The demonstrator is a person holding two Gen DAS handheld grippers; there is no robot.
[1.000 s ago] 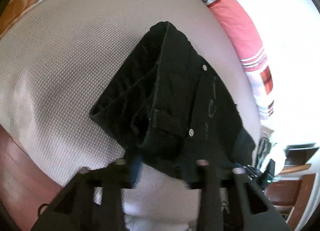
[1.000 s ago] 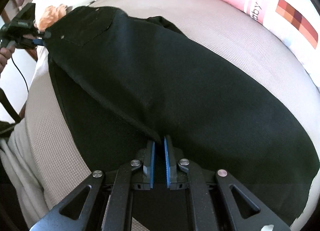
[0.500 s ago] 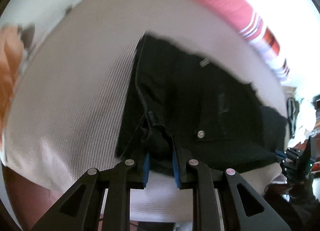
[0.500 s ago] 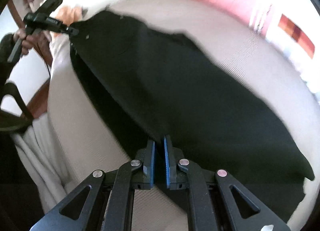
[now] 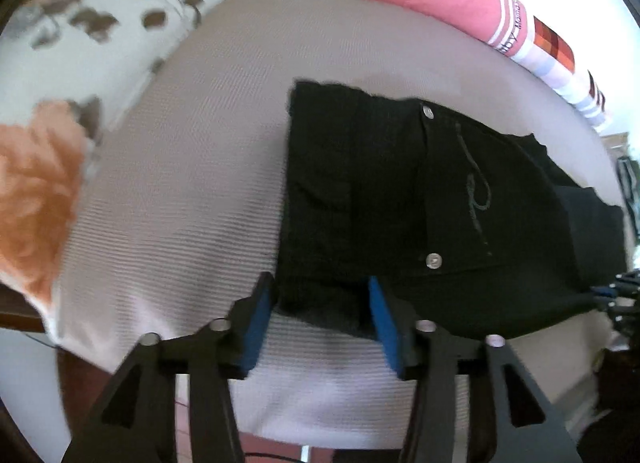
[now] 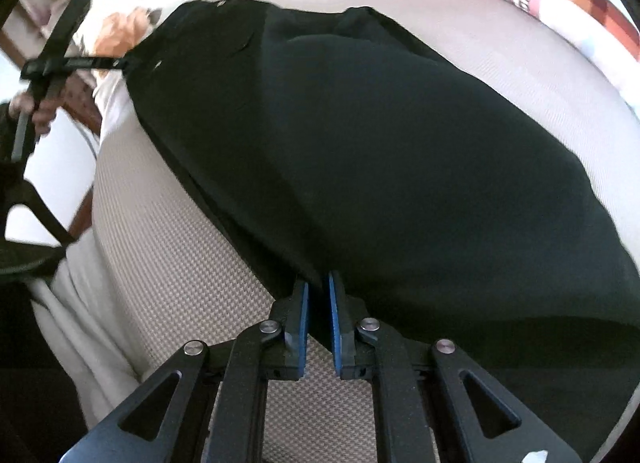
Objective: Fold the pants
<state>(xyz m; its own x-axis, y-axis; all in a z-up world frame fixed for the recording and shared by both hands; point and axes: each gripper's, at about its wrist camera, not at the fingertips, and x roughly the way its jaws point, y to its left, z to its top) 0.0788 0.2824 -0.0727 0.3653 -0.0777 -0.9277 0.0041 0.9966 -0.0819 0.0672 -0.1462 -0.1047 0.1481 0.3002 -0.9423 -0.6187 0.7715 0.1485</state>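
Black pants (image 5: 420, 203) lie flat on the beige bed cover (image 5: 180, 203), folded lengthwise, waist end with two metal rivets toward the left wrist camera. My left gripper (image 5: 320, 311) is open, its blue pads on either side of the waist's near corner, which lies between them. In the right wrist view the pants (image 6: 400, 143) stretch away across the bed. My right gripper (image 6: 319, 303) is shut on the pants' near edge. The left gripper shows far off at the waist in that view (image 6: 116, 62).
A floral pillow (image 5: 60, 103) lies at the bed's left end. A pink and plaid pillow (image 5: 480, 11) runs along the far side. The bed edge and wooden floor (image 5: 80, 367) are just below the left gripper. The person's hand (image 6: 32, 111) is at the far left.
My left gripper has opened and let go of the waist, which now lies flat on the bed. The pants were swung and laid down; my right gripper stayed shut on their edge.
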